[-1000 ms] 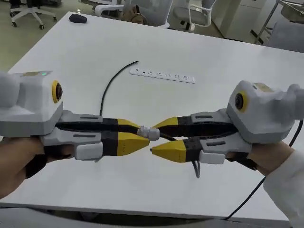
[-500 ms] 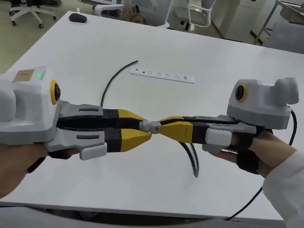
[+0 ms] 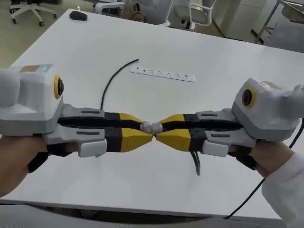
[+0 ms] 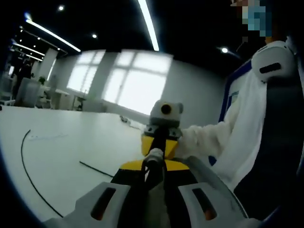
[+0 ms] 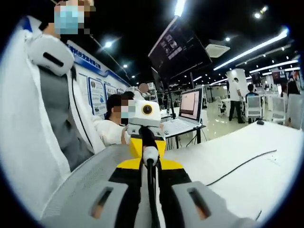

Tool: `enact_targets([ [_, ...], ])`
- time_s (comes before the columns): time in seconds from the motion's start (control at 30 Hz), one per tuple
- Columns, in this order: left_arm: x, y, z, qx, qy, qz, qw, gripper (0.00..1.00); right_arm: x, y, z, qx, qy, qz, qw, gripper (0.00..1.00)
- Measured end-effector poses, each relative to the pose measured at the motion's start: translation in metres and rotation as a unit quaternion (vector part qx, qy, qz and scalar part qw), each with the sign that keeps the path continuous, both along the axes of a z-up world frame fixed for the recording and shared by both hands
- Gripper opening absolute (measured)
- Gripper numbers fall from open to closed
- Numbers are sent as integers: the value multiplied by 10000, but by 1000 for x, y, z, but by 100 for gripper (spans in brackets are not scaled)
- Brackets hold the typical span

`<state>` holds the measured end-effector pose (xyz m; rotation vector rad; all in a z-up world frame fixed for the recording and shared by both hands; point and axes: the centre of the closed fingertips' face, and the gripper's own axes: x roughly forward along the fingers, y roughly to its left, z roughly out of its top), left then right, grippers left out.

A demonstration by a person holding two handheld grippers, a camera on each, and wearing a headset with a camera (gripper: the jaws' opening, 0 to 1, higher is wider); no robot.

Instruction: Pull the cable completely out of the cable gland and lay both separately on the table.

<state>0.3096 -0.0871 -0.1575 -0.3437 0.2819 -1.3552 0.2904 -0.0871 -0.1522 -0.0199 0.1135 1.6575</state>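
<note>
left gripper (image 3: 147,130) pinches cable gland (image 3: 151,127), right gripper (image 3: 158,130) cable (image 3: 195,164); white table (image 3: 142,38), chairs (image 3: 197,12).

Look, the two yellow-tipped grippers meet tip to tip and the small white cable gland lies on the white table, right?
No. The small white cable gland is off the white table, held up between the tips of the left gripper and right gripper; the head view shows it.

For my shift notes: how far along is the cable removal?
Done: both parts gripped above the table. In hand: left hand-held gripper clamps the cable gland; right hand-held gripper clamps the cable. Left: pull the cable free of the gland, lay both down.
</note>
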Motion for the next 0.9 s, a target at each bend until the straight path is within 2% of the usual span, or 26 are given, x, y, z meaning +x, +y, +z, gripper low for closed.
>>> enact_targets([
  [0.03,1,1,-1,-31,170,-20,9998,15,0,1,-1,-15,-219,11,9998,11],
  [0.1,2,2,-4,-14,276,-28,9996,15,0,3,-4,-65,-331,38,9994,11],
  [0.17,3,3,-5,-8,269,4,9996,15,2,4,-5,-36,-410,27,9991,12],
  [0.2,3,2,-5,-8,260,14,9997,15,3,4,-5,-22,-374,22,9993,12],
  [0.23,4,2,-5,-9,234,37,9997,15,5,4,-5,0,-261,-2,9997,12],
  [0.27,5,3,-4,-7,194,69,9998,15,6,5,-5,15,41,-68,10000,12],
  [0.33,7,3,-4,31,86,129,9999,16,9,3,-8,-94,491,-119,9987,13],
  [0.37,8,4,-5,65,38,192,9998,16,9,2,-8,-116,601,-89,9981,16],
  [0.4,9,4,-7,123,-27,238,9996,16,12,0,-9,-131,549,-142,9983,22],
  [0.43,9,4,-7,180,-114,241,9995,16,14,-1,-10,-156,459,-195,9986,23],
  [0.47,8,4,-8,220,-193,252,9993,16,15,-2,-11,-208,401,-201,9988,19],
  [0.53,8,2,-8,280,-364,273,9986,16,14,-5,-14,-316,422,-158,9985,8],
  [0.57,8,1,-9,317,-404,298,9982,16,14,-5,-14,-330,451,-151,9983,9],
  [0.6,9,1,-10,342,-395,331,9981,16,13,-6,-16,-393,592,-151,9974,14],
  [0.63,9,0,-11,363,-402,327,9980,16,14,-6,-19,-435,588,-172,9972,17],
  [0.67,7,-1,-12,400,-454,273,9978,16,16,-7,-21,-451,458,-204,9977,16],
  [0.7,6,-1,-12,409,-520,271,9974,16,13,-7,-21,-453,435,-129,9979,6],
  [0.73,9,-1,-11,431,-663,347,9963,17,10,-6,-23,-519,555,-74,9971,5],
  [0.8,6,0,-10,430,-745,294,9959,17,11,-4,-25,-535,414,-99,9977,4],
  [0.83,6,0,-11,432,-738,290,9959,17,11,-5,-25,-565,435,-107,9974,4],
  [0.9,6,-1,-15,462,-584,255,9969,17,13,-7,-28,-677,664,-169,9953,3],
])
